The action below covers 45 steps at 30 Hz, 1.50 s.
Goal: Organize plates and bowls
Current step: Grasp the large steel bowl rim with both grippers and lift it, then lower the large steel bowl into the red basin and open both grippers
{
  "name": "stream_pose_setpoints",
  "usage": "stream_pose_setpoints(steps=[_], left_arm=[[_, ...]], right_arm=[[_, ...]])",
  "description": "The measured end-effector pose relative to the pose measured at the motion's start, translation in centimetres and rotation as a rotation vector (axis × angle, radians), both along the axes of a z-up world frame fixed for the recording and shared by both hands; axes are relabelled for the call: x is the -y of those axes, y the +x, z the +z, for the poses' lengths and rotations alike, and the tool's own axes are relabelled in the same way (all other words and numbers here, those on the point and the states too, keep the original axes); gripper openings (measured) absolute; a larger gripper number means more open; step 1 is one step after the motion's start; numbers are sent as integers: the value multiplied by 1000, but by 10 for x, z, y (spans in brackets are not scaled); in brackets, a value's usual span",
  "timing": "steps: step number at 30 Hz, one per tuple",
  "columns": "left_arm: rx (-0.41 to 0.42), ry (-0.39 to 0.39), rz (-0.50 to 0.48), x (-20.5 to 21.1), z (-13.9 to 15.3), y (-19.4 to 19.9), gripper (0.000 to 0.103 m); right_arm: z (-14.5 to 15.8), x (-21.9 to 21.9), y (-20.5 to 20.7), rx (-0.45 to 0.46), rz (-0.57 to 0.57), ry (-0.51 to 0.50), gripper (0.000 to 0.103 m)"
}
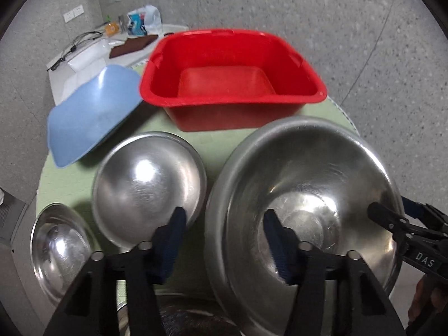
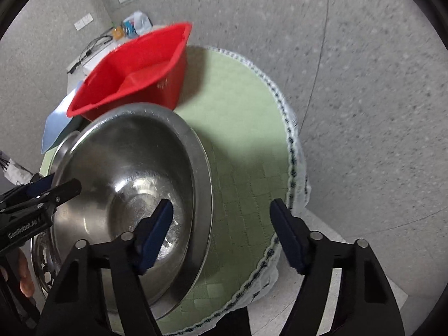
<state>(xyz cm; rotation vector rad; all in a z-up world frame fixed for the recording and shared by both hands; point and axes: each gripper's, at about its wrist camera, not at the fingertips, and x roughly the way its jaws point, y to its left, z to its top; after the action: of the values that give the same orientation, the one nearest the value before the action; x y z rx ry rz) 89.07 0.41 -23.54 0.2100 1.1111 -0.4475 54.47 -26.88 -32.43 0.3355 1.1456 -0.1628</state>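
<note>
Both hand-held grippers, left [image 1: 222,236] and right [image 2: 221,231], gaping wide across the big steel bowl's [image 1: 308,190] rim, nothing held; slipping off slick metal is feared, the bowl being knocked against the red tub [image 1: 229,78]

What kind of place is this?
Probably a domestic washing-up corner: steel bowls and a red plastic basin on a round green-clothed table, grey speckled floor, wall sockets behind.
</note>
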Motion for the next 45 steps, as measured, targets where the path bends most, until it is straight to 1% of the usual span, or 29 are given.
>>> stream_pose_setpoints(steps=[1,2,3,4,5,6,7,8,10,11,12,13,15,18,22,23,24,25,27,29,30,31,33,34,36,39,42,44,45], left_arm=[[-1,-2,-6,7,-3,0,39],[4,-2,-11,16,-6,2,35],[9,2,-21,16,-6,10,34],[12,5,-23,24,-9,10,33],[16,4,-24,25,-11,9,29],[19,1,-21,25,-12,16,25],[22,-5,-14,23,-12,20,23],[26,-20,-12,25,-13,18,23],[43,-40,-6,41,-20,18,23],[53,-55,-7,44,-15,3,23],[73,-72,-9,44,-10,6,23],[89,-82,-8,41,-1,-5,23],[125,-113,-5,37,15,-9,23],[174,-187,9,30,45,-15,23],[208,-252,57,15,68,7,23],[210,-268,77,12,71,19,23],[216,-274,84,8,78,17,23],[230,-270,93,4,80,29,23],[218,-256,122,-1,77,55,24],[211,-265,137,-2,69,77,24],[197,-250,153,-4,60,92,24],[191,-244,166,-2,55,103,24],[153,-252,182,-1,41,126,24],[120,-256,194,2,32,140,24],[110,-230,211,5,17,155,24],[91,-188,218,13,1,173,24],[85,-170,214,23,-7,181,24],[66,-141,209,32,-17,191,24],[63,-131,207,39,-17,198,24]], right_arm=[[-5,0,3,-13,11,15,55],[-8,-1,4,-21,22,29,50],[-12,-2,7,-30,37,46,37],[-16,-4,9,-39,52,71,22],[-18,-4,10,-42,61,97,19],[-20,-6,11,-44,84,123,11],[-20,-9,11,-43,96,129,10],[-19,-11,11,-42,100,113,10],[-15,-11,10,-28,101,121,10],[-12,-9,9,-22,98,129,10],[-7,-9,9,-16,97,127,10],[2,-9,9,0,96,121,10],[20,-7,8,36,99,119,10],[59,-2,17,101,105,117,10],[97,-4,50,177,131,90,10],[105,-6,62,192,137,86,10],[112,-9,76,211,150,72,10],[117,-11,88,225,158,62,10],[120,-14,118,235,163,64,10],[118,-15,144,237,170,49,10],[112,-17,160,220,174,51,10],[108,-16,169,212,174,65,10],[92,-15,192,189,182,86,10],[83,-14,203,166,180,89,10],[62,-15,220,130,184,98,10],[35,-17,236,73,194,106,11],[19,-16,243,51,195,104,12],[10,-16,248,32,194,96,13],[7,-17,250,20,198,86,13]])
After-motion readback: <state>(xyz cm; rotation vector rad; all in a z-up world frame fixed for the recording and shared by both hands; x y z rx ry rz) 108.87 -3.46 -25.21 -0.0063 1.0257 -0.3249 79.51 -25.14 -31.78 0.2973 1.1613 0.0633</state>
